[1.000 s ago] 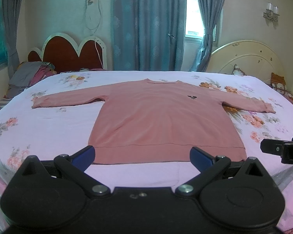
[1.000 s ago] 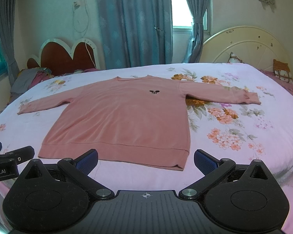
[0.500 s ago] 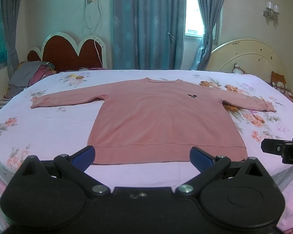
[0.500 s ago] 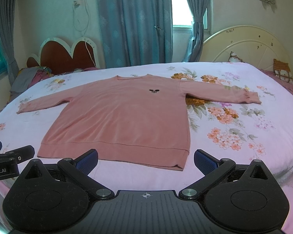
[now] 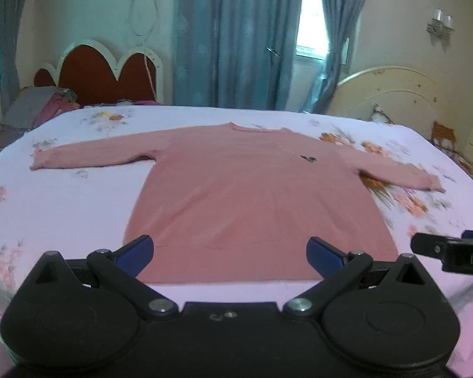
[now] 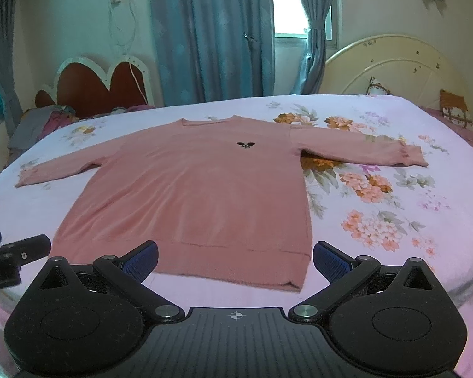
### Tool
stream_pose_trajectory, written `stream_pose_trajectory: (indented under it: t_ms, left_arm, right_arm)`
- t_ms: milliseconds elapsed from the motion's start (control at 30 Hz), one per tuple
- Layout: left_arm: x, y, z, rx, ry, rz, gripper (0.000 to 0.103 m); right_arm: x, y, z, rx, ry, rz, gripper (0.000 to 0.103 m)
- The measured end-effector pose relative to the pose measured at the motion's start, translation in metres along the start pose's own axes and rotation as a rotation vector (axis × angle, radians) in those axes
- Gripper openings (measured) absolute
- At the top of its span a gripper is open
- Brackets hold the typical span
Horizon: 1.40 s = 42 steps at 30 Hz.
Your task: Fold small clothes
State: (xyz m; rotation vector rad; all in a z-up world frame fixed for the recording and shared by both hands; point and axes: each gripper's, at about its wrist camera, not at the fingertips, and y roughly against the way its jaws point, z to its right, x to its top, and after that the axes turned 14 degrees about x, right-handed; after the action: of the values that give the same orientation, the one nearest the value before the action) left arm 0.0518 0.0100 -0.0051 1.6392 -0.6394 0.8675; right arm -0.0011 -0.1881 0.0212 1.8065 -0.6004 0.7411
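A pink long-sleeved sweater (image 5: pixel 252 195) lies flat and face up on the bed, both sleeves spread out, hem nearest me; it also shows in the right wrist view (image 6: pixel 198 195). A small black emblem (image 6: pixel 244 145) sits on its chest. My left gripper (image 5: pixel 230 252) is open and empty, just above the hem. My right gripper (image 6: pixel 236 261) is open and empty, over the hem's right part. Each gripper's tip shows at the edge of the other's view.
The bed (image 6: pixel 394 208) has a pale lilac floral sheet. A heap of clothes (image 5: pixel 37 110) lies at the far left by a red headboard (image 5: pixel 101 75). A cream headboard (image 6: pixel 391 66) stands at the right. Blue curtains (image 6: pixel 214 31) hang behind.
Both grippers have moved a little forward toward the sweater's hem and stay open. The sweater has not moved.
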Motion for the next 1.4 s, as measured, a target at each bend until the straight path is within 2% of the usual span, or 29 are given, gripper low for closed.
stream_pose_trajectory:
  t_ms: [100, 200, 300, 433, 600, 667, 800, 933, 1167, 1267, 1300, 1333, 1367, 1400]
  left_arm:
    - [0.009, -0.013, 0.006, 0.010, -0.032, 0.039, 0.103]
    - [0.021, -0.030, 0.008, -0.022, -0.061, 0.067, 0.103]
    - [0.037, -0.049, 0.007, -0.066, -0.053, 0.051, 0.103]
    - [0.057, -0.072, 0.003, -0.081, -0.083, 0.049, 0.103]
    - [0.073, -0.103, 0.008, -0.111, -0.071, 0.032, 0.103]
    - [0.078, -0.114, 0.013, -0.154, -0.070, 0.021, 0.103]
    - [0.088, -0.141, 0.029, -0.188, -0.054, -0.001, 0.103]
    - [0.095, -0.171, 0.056, -0.168, -0.071, 0.001, 0.103]
    - [0.114, -0.222, 0.108, -0.107, -0.092, -0.056, 0.103]
    - [0.125, -0.237, 0.126, -0.113, -0.056, -0.056, 0.103]
    - [0.129, -0.238, 0.130, -0.123, -0.025, -0.041, 0.103]
    - [0.132, -0.241, 0.135, -0.127, -0.011, -0.032, 0.103]
    - [0.135, -0.244, 0.140, -0.126, -0.008, -0.030, 0.103]
    - [0.137, -0.247, 0.147, -0.124, -0.008, -0.032, 0.103]
  right_arm:
    - [0.012, -0.016, 0.001, -0.014, -0.002, 0.002, 0.103]
    - [0.027, -0.031, 0.002, -0.033, -0.010, 0.012, 0.103]
    - [0.041, -0.046, 0.003, -0.056, -0.023, 0.023, 0.103]
    - [0.064, -0.067, 0.006, -0.090, -0.043, 0.051, 0.103]
    - [0.083, -0.085, 0.016, -0.138, -0.051, 0.076, 0.103]
    - [0.089, -0.090, 0.025, -0.155, -0.057, 0.082, 0.103]
    - [0.102, -0.100, 0.063, -0.166, -0.103, 0.102, 0.103]
    - [0.117, -0.114, 0.114, -0.182, -0.172, 0.134, 0.103]
    - [0.142, -0.143, 0.213, -0.242, -0.256, 0.150, 0.103]
    - [0.147, -0.149, 0.259, -0.272, -0.308, 0.162, 0.102]
    - [0.148, -0.151, 0.278, -0.286, -0.329, 0.164, 0.099]
    - [0.148, -0.152, 0.292, -0.295, -0.343, 0.167, 0.069]
    - [0.148, -0.153, 0.307, -0.305, -0.360, 0.166, 0.053]
    - [0.148, -0.155, 0.326, -0.329, -0.396, 0.158, 0.053]
